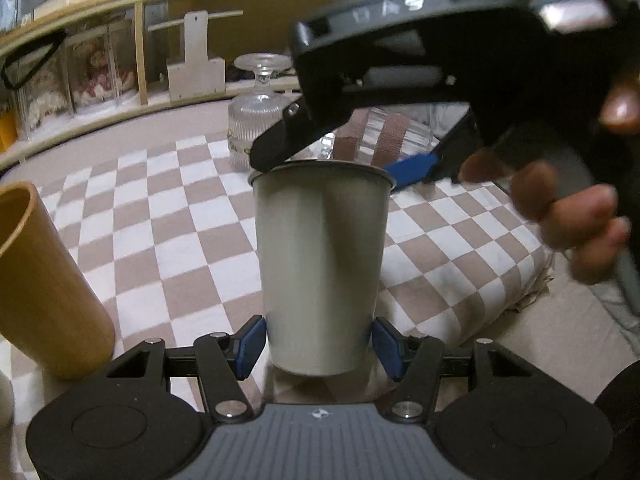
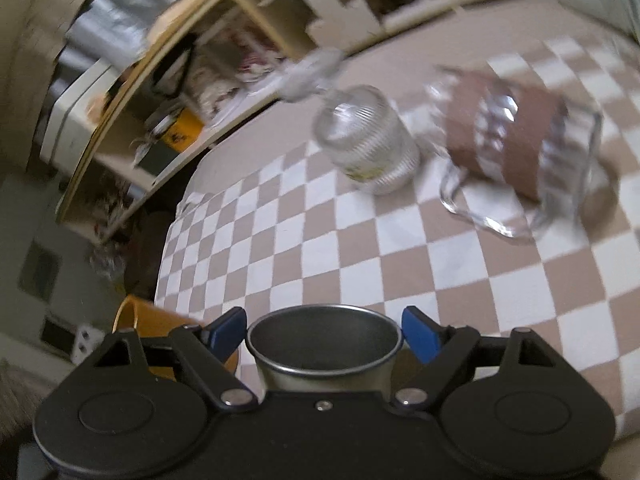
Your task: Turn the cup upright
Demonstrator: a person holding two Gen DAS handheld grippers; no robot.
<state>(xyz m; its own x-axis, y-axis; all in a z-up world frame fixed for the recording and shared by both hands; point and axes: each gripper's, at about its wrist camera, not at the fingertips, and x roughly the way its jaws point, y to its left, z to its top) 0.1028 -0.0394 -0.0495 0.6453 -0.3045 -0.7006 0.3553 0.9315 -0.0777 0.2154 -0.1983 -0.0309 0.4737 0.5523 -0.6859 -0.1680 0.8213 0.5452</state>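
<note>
Cup (image 1: 322,264) upright between both wide-open claws, left claw (image 1: 320,344) flanking its base

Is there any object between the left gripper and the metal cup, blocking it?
Nothing visible does. The metal cup stands upright directly between the jaws of the left gripper, with a small gap each side. The right gripper is at its rim, above.

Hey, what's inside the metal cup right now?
Looking down from the right wrist, the metal cup stands mouth up and shows only dark bare wall inside. Its bottom is hidden by the near rim and the right gripper body, so I cannot confirm it's empty.
</note>
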